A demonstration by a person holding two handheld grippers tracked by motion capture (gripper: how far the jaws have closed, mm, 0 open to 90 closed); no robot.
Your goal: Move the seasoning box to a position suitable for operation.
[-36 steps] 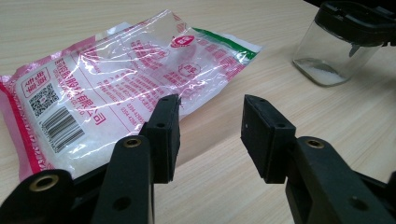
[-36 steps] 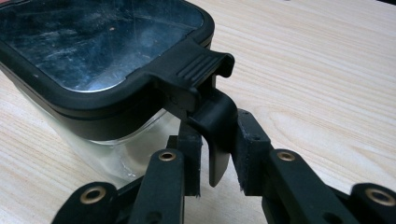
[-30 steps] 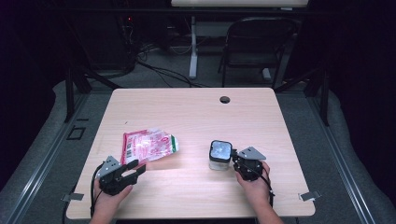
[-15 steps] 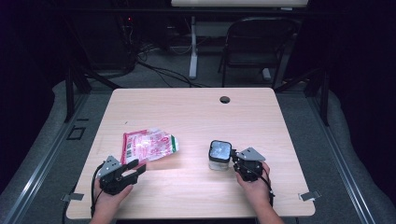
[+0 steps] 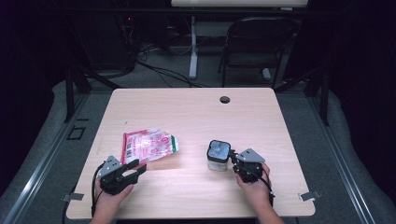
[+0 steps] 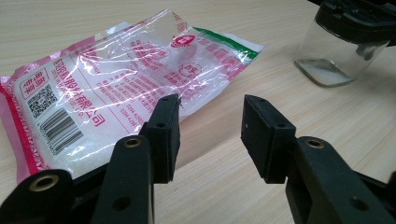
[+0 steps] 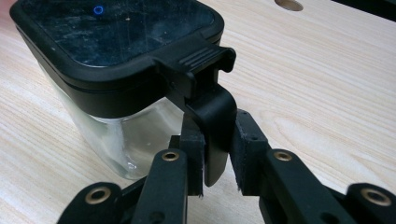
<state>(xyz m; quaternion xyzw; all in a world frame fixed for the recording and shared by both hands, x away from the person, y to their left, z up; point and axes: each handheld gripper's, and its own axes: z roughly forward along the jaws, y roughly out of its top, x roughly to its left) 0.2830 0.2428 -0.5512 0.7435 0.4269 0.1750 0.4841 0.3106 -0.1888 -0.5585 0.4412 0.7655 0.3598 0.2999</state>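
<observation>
Right gripper (image 7: 215, 175) clamps the jar's (image 7: 116, 70) black lid latch (image 7: 212, 116). Left gripper (image 6: 210, 135) rests wide apart, empty, beside the packet (image 6: 116, 88).

1. Looks like a lab or test room, dim and bare, no homey stuff.
2. Plain wooden table (image 5: 196, 116) with a cable hole (image 5: 224, 99).
3. Far side: folding chair (image 5: 254, 46), loose cables (image 5: 154, 70) on grey carpet.

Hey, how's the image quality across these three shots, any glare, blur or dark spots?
High view: lit table, dark surroundings, soft overall. Left gripper view: white glare streaks on the plastic bag. Right gripper view: sharp on the jar's lid latch, table hole behind is blurred.
</observation>
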